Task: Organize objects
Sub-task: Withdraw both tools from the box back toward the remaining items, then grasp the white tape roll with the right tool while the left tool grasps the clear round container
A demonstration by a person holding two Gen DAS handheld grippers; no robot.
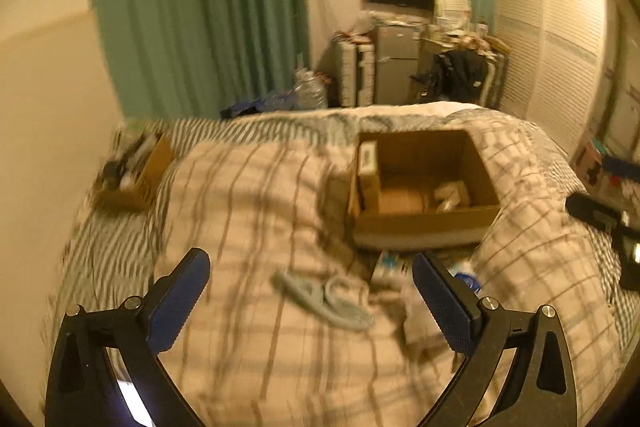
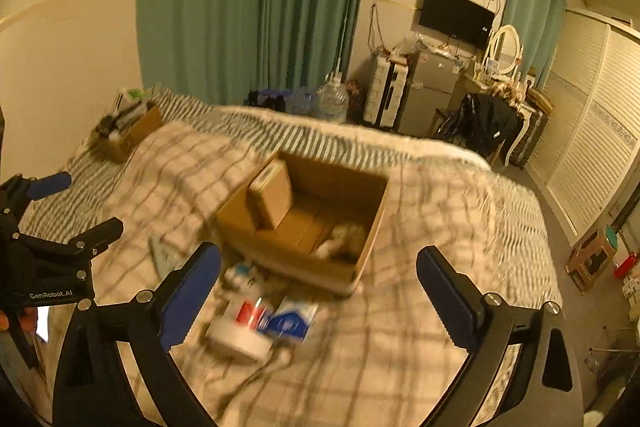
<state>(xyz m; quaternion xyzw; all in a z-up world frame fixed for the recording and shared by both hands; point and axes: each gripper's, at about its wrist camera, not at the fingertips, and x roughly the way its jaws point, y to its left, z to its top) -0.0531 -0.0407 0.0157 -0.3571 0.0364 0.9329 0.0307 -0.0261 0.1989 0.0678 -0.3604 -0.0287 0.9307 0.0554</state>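
Note:
An open cardboard box [image 1: 424, 219] [image 2: 280, 247] sits on a checked blanket and holds a smaller brown box [image 2: 272, 201] and a white item [image 2: 340, 243]. A pale blue-grey folded cloth item [image 1: 320, 295] lies in front of my open, empty left gripper [image 1: 312, 267]. My open, empty right gripper [image 2: 320, 259] hovers over a white, red and blue package [image 2: 256, 323] and a white bottle [image 2: 240, 273] beside the box. The left gripper also shows at the left of the right wrist view [image 2: 60, 203].
A second cardboard box [image 1: 132, 175] [image 2: 124, 135] of dark items sits at the bed's far left by the wall. Beyond the bed are green curtains [image 1: 192, 7], water jugs [image 2: 332, 99], a small fridge [image 1: 396, 67], a chair with dark clothes [image 2: 480, 123] and white louvred wardrobe doors [image 2: 592, 147].

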